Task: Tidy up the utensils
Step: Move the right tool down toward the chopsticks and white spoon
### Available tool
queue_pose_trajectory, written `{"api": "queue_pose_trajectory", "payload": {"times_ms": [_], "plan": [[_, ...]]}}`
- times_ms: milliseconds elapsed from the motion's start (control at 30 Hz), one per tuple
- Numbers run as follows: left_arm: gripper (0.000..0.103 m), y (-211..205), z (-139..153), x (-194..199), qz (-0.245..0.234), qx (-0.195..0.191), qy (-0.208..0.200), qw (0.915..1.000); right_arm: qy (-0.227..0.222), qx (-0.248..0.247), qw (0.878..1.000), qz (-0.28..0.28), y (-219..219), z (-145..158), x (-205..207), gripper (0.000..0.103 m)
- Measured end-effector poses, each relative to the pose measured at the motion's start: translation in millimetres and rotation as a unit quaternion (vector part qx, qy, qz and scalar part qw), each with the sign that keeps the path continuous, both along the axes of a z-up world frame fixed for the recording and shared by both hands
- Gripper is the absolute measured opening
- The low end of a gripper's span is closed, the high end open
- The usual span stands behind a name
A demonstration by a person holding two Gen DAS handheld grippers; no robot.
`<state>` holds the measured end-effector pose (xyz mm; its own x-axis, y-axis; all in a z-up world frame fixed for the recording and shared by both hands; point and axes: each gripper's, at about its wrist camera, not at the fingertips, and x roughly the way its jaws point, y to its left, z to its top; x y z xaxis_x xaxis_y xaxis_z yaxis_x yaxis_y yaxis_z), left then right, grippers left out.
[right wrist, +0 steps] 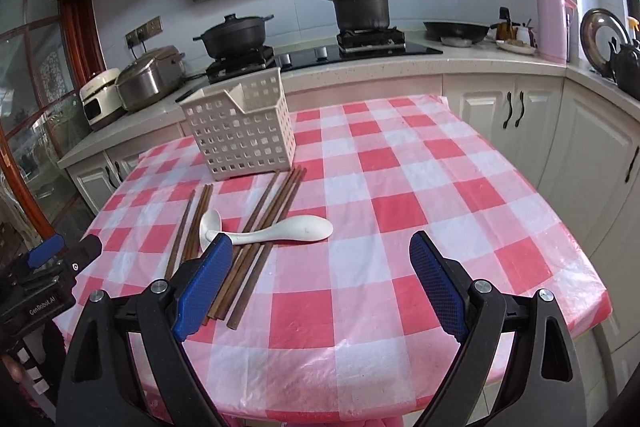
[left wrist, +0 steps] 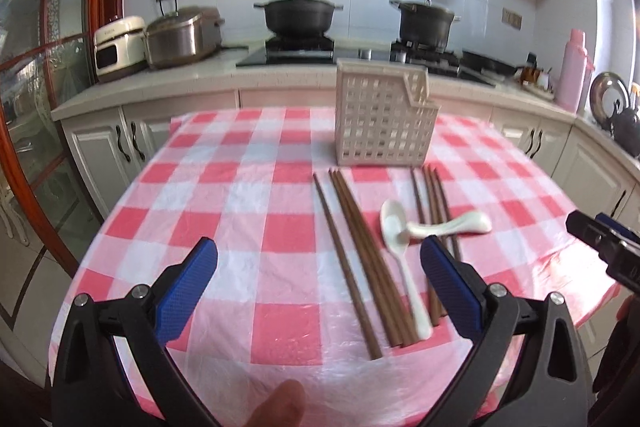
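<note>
We hold the left gripper (left wrist: 319,263) and right gripper (right wrist: 321,259) spread apart, empty. Chopsticks (left wrist: 360,247) and spoons (left wrist: 404,251) lie near the basket (left wrist: 382,115).

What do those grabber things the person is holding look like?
Each one is a black plastic frame shaped like two spread arms, joined with round silver bolts. The left gripper and the right gripper both have flat blue fingers with a bumpy, dotted grip texture. Seen from the side, the left one's body shows small white lettering. No cables show, and no sleeve can be made out.
</note>
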<state>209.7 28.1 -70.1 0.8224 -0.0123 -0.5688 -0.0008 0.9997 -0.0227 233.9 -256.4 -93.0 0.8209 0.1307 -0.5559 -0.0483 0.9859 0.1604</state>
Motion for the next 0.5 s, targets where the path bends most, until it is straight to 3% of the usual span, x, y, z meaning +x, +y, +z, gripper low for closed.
{"api": "queue_pose_trajectory", "payload": {"times_ms": [167,433,500], "plan": [[0.098,8.9,-19.2,19.8,-0.003,-0.005,0.027,0.9996,0.034,-0.007,0.999,0.008,12.1,-13.4,24.0,0.085],[0.098,17.6,-40.2,49.3,-0.031,-0.069,0.078,0.9941,0.075,-0.021,0.997,0.025,33.5,-33.1,50.1,0.085],[0.098,18.7,-45.9,57.4,-0.031,-0.070,0.095,0.9925,0.080,-0.023,0.996,0.024,35.5,-36.4,56.6,0.085]]}}
